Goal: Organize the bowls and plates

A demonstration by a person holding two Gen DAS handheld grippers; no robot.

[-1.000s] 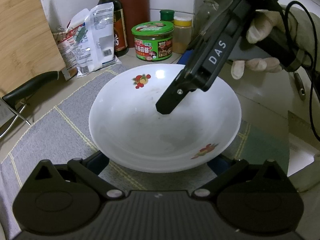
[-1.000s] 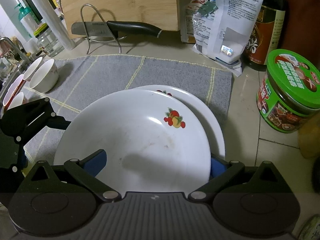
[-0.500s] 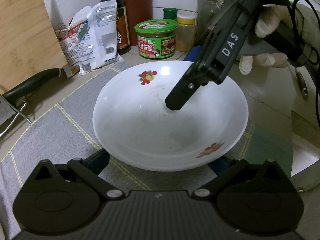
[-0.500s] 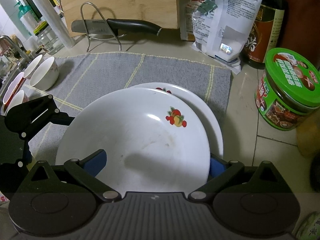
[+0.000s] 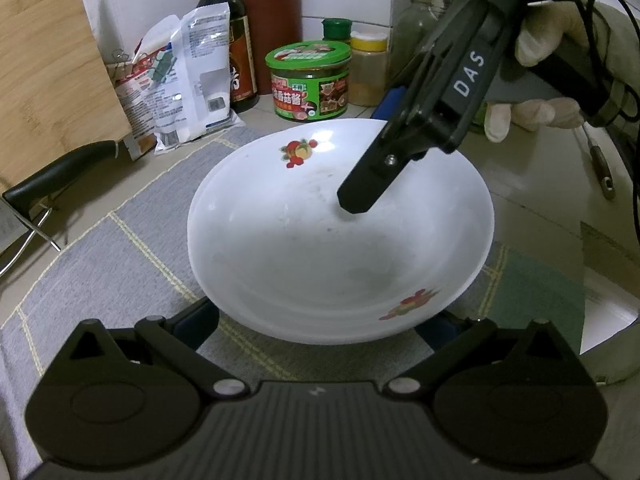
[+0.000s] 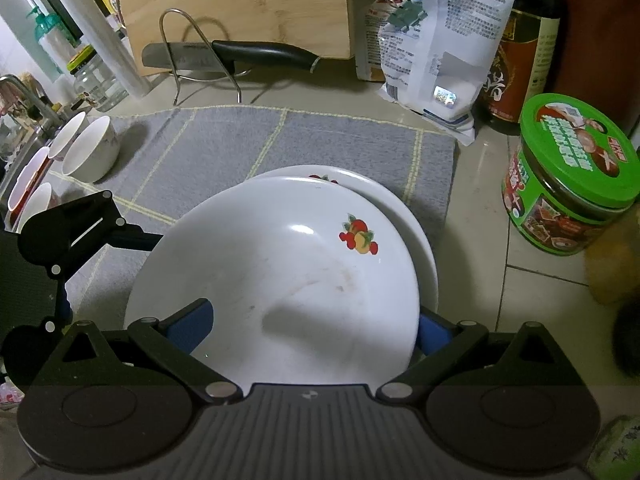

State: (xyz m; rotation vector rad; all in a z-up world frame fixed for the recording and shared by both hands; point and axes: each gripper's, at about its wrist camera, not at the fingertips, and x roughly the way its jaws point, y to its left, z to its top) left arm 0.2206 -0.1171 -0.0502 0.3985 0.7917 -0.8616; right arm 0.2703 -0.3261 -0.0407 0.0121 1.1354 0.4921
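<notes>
White fruit-printed bowl [image 5: 340,240]; grey mat [image 6: 280,140]

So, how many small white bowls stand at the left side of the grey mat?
2 clearly: one small white bowl on the mat's left edge, another just behind it, touching. Further left, cup-like rims show partly, so more may be hidden.

Home kitchen: tiled counter, cutting board [image 6: 236,4], knife [image 6: 240,54], sauce bottle [image 6: 520,52], dish mat [image 6: 280,140].
</notes>
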